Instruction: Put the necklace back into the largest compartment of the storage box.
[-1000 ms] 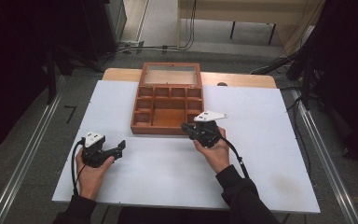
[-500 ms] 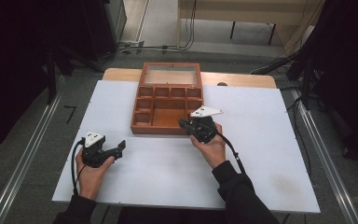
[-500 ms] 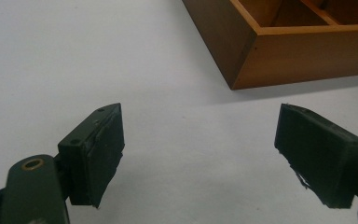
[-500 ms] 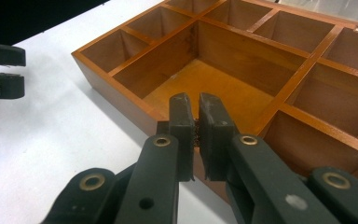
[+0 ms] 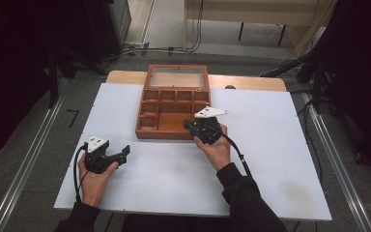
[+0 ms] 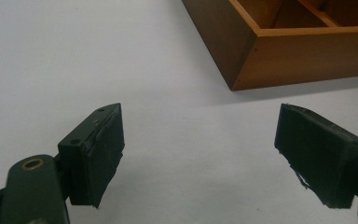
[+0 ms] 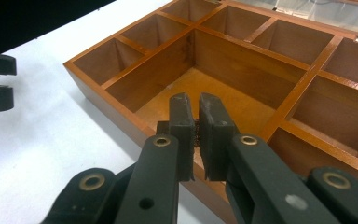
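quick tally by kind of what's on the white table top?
Brown wooden compartment box with open hinged lid: 1
Black hand-held tongs: 2, left tongs with jaws open, right tongs shut with nothing between the jaws, at the box's near edge
Total: 3

Both grippers are black, each topped with a pale grey three-cornered plate. The left gripper trails a black cable, as does the right gripper. Brass-ringed pivots sit on the jaw arms; the pads are rectangular blocks. The sleeves are dark.
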### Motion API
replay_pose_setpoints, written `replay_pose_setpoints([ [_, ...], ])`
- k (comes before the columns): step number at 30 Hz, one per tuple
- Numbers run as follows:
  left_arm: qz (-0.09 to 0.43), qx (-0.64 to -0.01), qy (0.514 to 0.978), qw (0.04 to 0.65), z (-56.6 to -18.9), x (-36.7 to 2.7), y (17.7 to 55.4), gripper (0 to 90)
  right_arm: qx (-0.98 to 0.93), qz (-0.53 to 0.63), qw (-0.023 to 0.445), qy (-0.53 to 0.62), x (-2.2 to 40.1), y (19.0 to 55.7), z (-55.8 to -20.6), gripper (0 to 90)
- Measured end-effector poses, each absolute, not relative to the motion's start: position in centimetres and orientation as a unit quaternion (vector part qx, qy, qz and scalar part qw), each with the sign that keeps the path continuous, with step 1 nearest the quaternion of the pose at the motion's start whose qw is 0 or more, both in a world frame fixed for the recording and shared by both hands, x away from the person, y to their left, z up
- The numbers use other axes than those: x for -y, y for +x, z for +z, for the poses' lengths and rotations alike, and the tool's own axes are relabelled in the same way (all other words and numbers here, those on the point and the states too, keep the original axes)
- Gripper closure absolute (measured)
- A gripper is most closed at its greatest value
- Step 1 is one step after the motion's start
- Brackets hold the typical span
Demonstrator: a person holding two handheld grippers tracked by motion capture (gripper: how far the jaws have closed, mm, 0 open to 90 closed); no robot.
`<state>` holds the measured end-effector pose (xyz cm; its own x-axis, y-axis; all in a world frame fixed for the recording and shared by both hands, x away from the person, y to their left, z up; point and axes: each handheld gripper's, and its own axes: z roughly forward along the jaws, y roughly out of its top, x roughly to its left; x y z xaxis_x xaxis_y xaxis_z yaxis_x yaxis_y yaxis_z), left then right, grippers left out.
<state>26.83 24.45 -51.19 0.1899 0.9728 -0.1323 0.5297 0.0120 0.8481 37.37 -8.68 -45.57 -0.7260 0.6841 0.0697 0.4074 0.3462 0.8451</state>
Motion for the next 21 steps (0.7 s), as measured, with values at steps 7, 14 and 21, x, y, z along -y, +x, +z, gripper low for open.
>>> replay_pose_setpoints([
  [7,0.267,-0.578,0.65,0.415,-51.2,-24.4,26.8,16.4,-0.807,0.455,0.153,0.343,8.3,38.3,-45.8,82.5],
  [14,0.266,-0.576,0.65,0.417,-51.2,-24.5,26.8,16.3,-0.809,0.45,0.152,0.346,7.7,39.0,-46.1,82.5],
  [21,0.267,-0.575,0.652,0.417,-51.3,-24.4,26.9,16.4,-0.811,0.446,0.154,0.347,7.0,39.5,-46.4,82.5],
])
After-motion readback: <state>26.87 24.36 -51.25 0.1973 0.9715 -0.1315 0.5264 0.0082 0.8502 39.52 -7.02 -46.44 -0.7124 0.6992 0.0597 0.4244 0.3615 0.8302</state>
